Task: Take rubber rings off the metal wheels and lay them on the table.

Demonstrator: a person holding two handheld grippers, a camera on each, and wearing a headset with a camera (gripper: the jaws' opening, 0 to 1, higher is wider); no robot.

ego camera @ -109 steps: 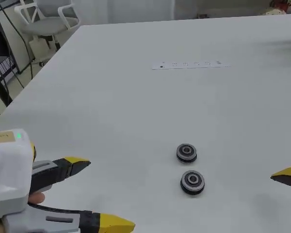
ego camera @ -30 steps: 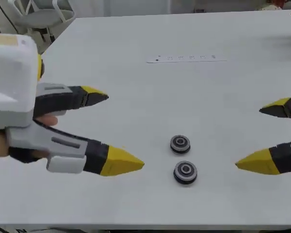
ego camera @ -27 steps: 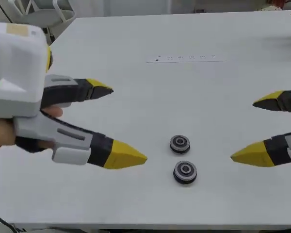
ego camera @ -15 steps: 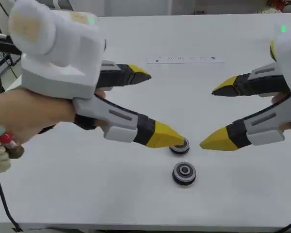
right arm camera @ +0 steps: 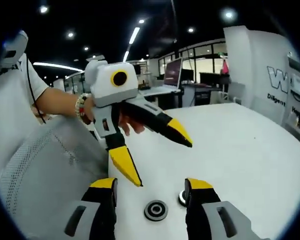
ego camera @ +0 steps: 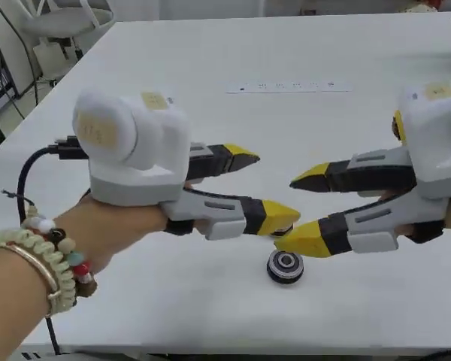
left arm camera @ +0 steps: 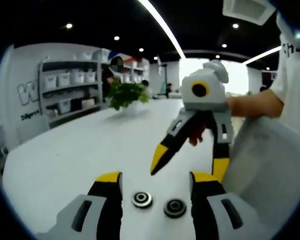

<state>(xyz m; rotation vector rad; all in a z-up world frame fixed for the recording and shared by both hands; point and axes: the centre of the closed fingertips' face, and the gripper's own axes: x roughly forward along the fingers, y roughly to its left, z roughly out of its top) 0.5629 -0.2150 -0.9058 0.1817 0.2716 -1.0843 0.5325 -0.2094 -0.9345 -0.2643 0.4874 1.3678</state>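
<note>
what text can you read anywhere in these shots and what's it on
"W": large letter on the wall, rest cut off; again on the wall panel.
"Dil...": smaller line under the letter, rest blurred.
Strip on the table: marks too small to read.

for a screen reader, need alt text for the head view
The left gripper and right gripper, jaws open, face each other over two metal wheels on a table: the near wheel in plain sight, the far wheel partly behind their tips.
</note>
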